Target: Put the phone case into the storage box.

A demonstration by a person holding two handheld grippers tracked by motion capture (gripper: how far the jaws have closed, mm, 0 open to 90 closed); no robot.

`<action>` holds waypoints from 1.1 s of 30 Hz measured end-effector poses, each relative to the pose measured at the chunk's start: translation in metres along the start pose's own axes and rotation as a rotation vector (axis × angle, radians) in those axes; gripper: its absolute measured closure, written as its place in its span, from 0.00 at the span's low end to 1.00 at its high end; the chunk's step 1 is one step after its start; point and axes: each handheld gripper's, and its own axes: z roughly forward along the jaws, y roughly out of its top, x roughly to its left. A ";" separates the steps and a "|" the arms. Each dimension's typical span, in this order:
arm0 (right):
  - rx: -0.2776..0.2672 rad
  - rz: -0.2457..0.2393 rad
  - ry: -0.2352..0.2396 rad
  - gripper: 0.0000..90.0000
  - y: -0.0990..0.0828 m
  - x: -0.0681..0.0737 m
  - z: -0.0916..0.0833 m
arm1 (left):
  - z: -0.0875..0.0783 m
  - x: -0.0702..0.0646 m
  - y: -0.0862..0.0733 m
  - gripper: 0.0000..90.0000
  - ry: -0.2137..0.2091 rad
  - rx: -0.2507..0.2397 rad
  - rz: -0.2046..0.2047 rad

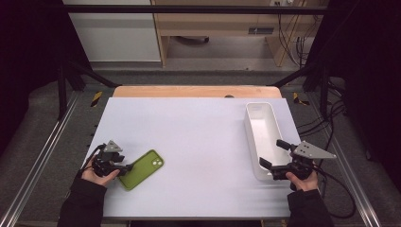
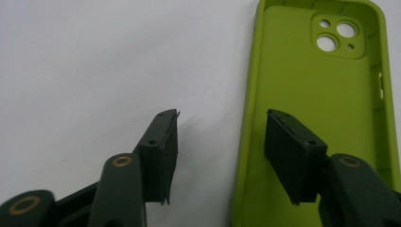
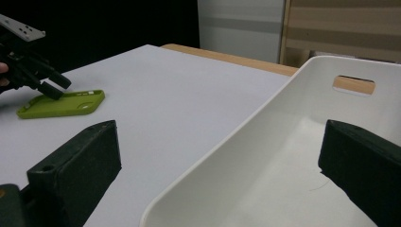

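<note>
The case (image 1: 142, 169), a green phone case, lay flat on the desk (image 1: 198, 142) near its front left corner, hollow side up, well apart from the white bin (image 1: 261, 132) at the right. Nothing lay in the bin as far as the pictures showed, so the work seemed barely begun: the case had yet to be gripped and lifted, and carrying it across to the bin looked like what was left, though that is a judgement.

Largest first: the desk carried everything, the long bin stood along its right side, running front to back, and the case lay smallest of the three. The case's long axis ran diagonally, its camera cut-outs pointing toward the far right and its plain end toward the person's left hand (image 1: 97, 177).

The left hand-held gripper (image 2: 222, 137) straddled the case's left side wall, one jaw outside on the desk, the other inside the hollow; its jaws stood partway apart and did not yet press the wall. The right hand-held gripper (image 3: 217, 156) was released, its jaws wide on either side of the bin's near wall without touching it.
</note>
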 end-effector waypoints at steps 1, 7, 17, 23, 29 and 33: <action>0.000 0.000 0.000 0.00 0.000 0.000 0.000 | 0.000 0.000 0.000 0.51 -0.004 0.000 0.000; 0.001 -0.001 -0.002 0.00 0.000 0.000 0.000 | -0.001 0.000 0.000 0.59 -0.013 0.006 -0.001; 0.002 -0.001 -0.001 0.00 0.000 0.000 0.000 | -0.002 0.001 0.000 0.71 -0.048 0.021 -0.007; 0.002 0.000 0.000 0.00 0.000 0.000 0.000 | -0.002 0.000 0.001 0.77 -0.061 0.026 -0.001; 0.002 0.000 0.000 0.00 0.000 0.000 0.000 | -0.002 0.000 0.001 0.83 -0.078 0.031 0.005; 0.002 0.001 0.003 0.00 0.000 0.000 0.000 | -0.002 0.001 0.001 0.87 -0.090 0.031 0.003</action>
